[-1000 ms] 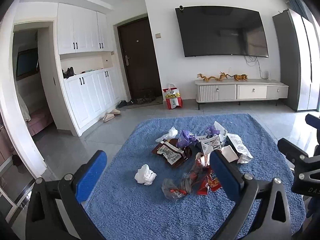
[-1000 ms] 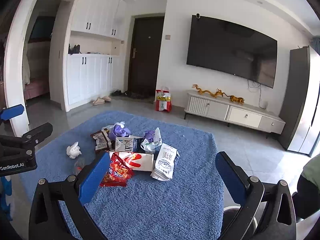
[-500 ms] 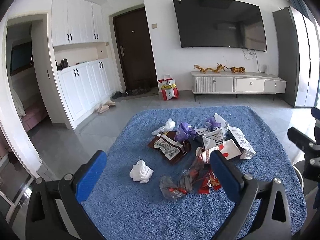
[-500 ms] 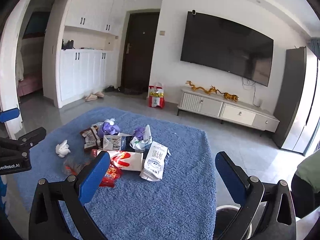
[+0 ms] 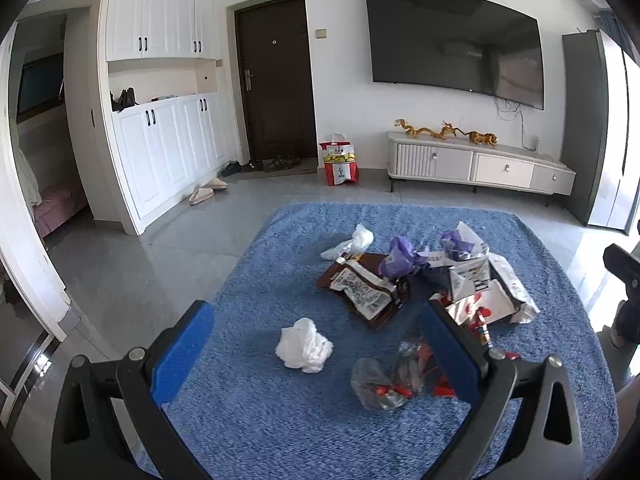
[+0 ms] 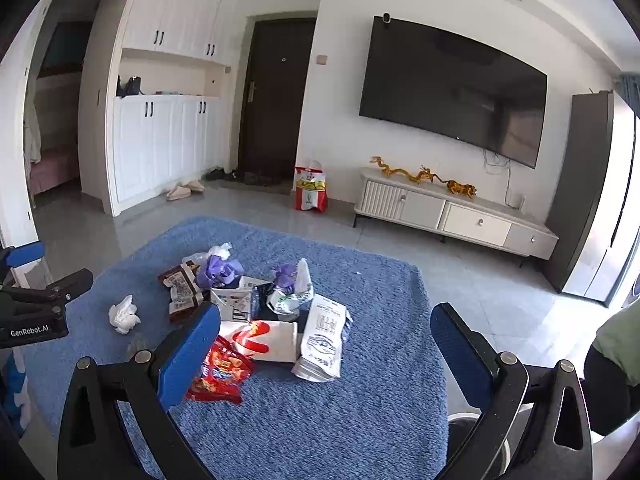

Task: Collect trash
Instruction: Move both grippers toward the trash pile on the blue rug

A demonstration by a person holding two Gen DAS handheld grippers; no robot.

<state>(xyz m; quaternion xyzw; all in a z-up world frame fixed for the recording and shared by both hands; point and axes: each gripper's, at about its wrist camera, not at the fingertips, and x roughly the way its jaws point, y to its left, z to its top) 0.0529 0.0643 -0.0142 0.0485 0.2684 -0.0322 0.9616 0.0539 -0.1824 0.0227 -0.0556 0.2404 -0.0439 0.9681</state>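
You've collected nothing yet: left gripper point(image 5: 318, 354) and right gripper point(image 6: 326, 344) both hang spread and empty over the trash pile point(image 6: 256, 312), all of it on the blue rug point(image 6: 320, 420)

The trash pile point(image 5: 424, 280) is lying on the rug point(image 5: 280, 412), w/ a crumpled tissue point(image 5: 304, 345) lying apart, left of it. Behind the rug a TV cabinet point(image 5: 480, 168) is standing under the TV point(image 5: 452, 40); a bag point(image 5: 339, 160) is sitting left of the cabinet

red snack bag point(image 6: 218, 372) partly behind right tongs point(image 6: 326, 350), person point(image 6: 618, 364) cut off at edge
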